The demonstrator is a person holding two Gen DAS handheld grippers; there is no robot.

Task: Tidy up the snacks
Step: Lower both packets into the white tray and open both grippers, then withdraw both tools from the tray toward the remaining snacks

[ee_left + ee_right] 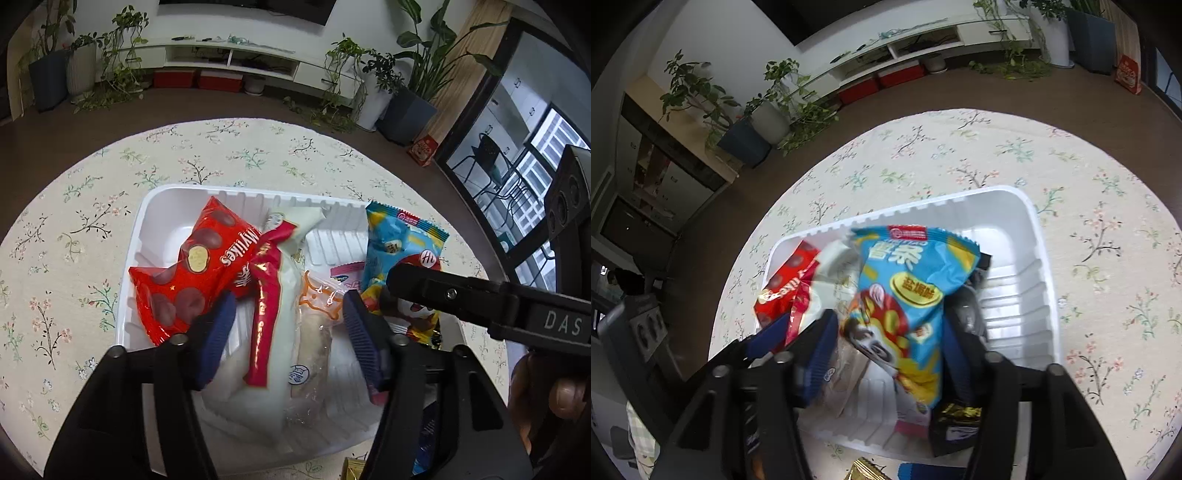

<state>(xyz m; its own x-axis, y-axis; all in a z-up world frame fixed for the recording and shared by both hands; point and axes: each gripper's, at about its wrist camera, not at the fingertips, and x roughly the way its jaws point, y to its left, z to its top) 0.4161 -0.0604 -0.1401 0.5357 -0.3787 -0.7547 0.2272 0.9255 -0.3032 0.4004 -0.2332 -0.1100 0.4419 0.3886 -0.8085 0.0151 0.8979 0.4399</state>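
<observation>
A white ribbed tray (162, 195) (1027, 206) on the floral tablecloth holds several snack packs. In the left wrist view a red Mylikes bag (192, 269), a red-and-white long pack (273, 295) and a clear-wrapped roll (314, 332) lie in it. My left gripper (291, 325) is open above these packs, empty. My right gripper (890, 350) has its fingers either side of a blue chips bag (912, 288) (402, 247) over the tray, its jaws wide; whether they grip it I cannot tell. The right gripper's body (480, 299) crosses the left view.
The round table (960, 147) has a floral cloth. A black-and-gold pack (956, 424) and a gold wrapper (864, 470) lie at the tray's near edge. Potted plants (51, 74) and a white TV cabinet (229, 59) stand beyond.
</observation>
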